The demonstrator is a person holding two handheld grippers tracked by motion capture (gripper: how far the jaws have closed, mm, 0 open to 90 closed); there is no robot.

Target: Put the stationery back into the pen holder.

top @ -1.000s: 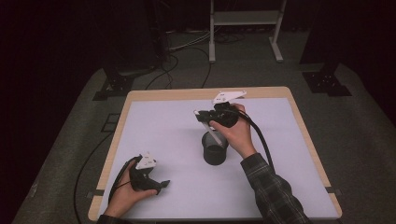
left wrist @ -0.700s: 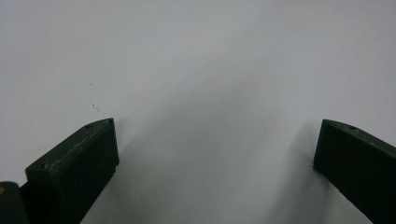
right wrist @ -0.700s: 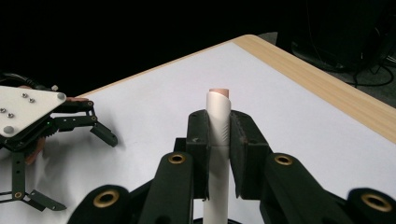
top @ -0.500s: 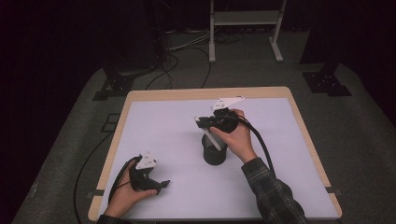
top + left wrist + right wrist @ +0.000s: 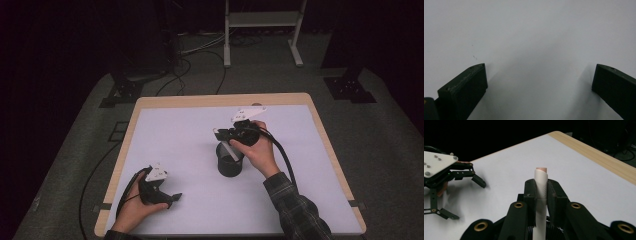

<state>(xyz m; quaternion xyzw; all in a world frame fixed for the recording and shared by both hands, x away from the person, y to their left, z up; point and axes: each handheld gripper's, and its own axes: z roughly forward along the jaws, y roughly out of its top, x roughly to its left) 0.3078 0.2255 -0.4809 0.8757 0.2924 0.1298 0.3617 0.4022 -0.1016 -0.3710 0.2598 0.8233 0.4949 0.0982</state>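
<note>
The lower end of the white tube (image 5: 541,195) was cut off at the bottom of the right gripper view, and from the high view only a pale sliver of it could be made out at the mouth of the dark cup (image 5: 229,160), so how deep it reached inside could not be told. The cup stood upright near the middle of the desk (image 5: 180,135), a white sheet edged in pale wood, and whatever else it might have held was lost in its dark interior. The right gripper (image 5: 541,192) hung directly over the cup with its jaws pinching the tube between them, the tube's pinkish capped end rising a little above the jaw tips. The left gripper (image 5: 172,198) rested low at the near left part of the desk, well apart from the cup, held in the person's left hand (image 5: 134,209); its jaws stood spread wide with nothing between them, only bare white desk surface showing in the gap.
</note>
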